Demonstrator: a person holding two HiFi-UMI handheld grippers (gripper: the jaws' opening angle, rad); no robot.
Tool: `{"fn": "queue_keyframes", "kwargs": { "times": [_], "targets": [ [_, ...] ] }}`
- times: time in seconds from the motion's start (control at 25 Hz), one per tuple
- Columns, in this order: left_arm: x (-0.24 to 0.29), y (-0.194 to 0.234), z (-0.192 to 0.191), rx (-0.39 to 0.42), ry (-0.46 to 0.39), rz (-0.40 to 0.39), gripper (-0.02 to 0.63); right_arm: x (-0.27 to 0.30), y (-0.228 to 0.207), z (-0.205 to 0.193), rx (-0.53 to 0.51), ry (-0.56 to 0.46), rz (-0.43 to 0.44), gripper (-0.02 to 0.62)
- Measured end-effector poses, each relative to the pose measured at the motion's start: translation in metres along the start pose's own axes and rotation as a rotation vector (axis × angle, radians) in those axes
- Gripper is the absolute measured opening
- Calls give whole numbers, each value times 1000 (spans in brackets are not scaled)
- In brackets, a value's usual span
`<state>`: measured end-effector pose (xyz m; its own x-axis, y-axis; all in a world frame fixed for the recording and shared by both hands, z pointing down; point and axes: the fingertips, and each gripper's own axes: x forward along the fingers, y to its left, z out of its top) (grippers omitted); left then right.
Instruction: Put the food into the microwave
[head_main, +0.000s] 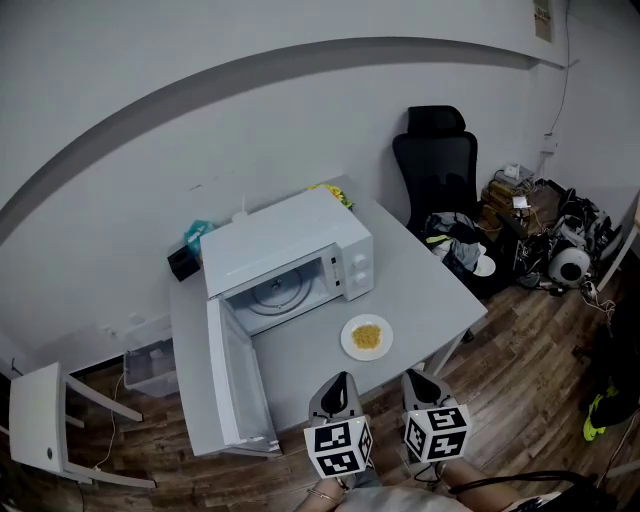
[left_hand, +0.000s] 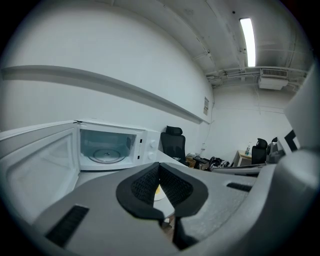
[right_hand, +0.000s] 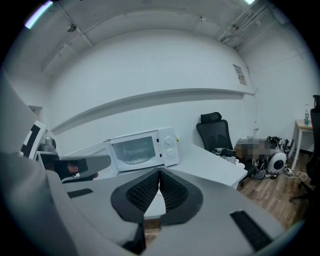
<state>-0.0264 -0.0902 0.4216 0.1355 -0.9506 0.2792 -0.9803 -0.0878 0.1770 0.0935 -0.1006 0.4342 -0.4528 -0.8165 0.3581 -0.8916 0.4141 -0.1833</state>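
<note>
a white microwave oven (head_main: 300, 245) stands toward the far edge of the grey desk (head_main: 420, 280). its door (head_main: 238, 375) is swung wide open toward the near left corner, and a round glass turntable (head_main: 277, 292) shows inside. the small white round plate (head_main: 367, 337) with a heap of yellow food (head_main: 367, 338) lies on the desk in front of the oven's control panel, apart from the oven and closer to the near edge.

both claws hang side by side at the near edge of the desk, short of the plate. the left claw (head_main: 338, 384) has its black ribbed pads (left_hand: 146, 184) pressed together, with nothing held between them. the right claw (head_main: 420, 380) is likewise closed, its pads (right_hand: 175, 192) meeting tip to tip around nothing.

a black office chair (head_main: 435, 165) stands off the desk's right edge. a teal packet (head_main: 197, 235) and a small black box (head_main: 183, 262) sit behind the oven at the far left corner.
</note>
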Motion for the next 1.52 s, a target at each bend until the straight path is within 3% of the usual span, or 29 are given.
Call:
{"fn": "queue_keyframes", "kwargs": {
  "times": [0.8, 1.24, 1.52],
  "targets": [
    [93, 28, 18, 4, 48, -16, 2, 88, -23, 34, 39, 6, -20, 15],
    [112, 30, 10, -14, 105, 42, 2, 115, -32, 35, 45, 52, 60, 15],
    [124, 29, -1, -32, 131, 54, 2, 128, -39, 31, 22, 67, 58, 17]
  ]
}}
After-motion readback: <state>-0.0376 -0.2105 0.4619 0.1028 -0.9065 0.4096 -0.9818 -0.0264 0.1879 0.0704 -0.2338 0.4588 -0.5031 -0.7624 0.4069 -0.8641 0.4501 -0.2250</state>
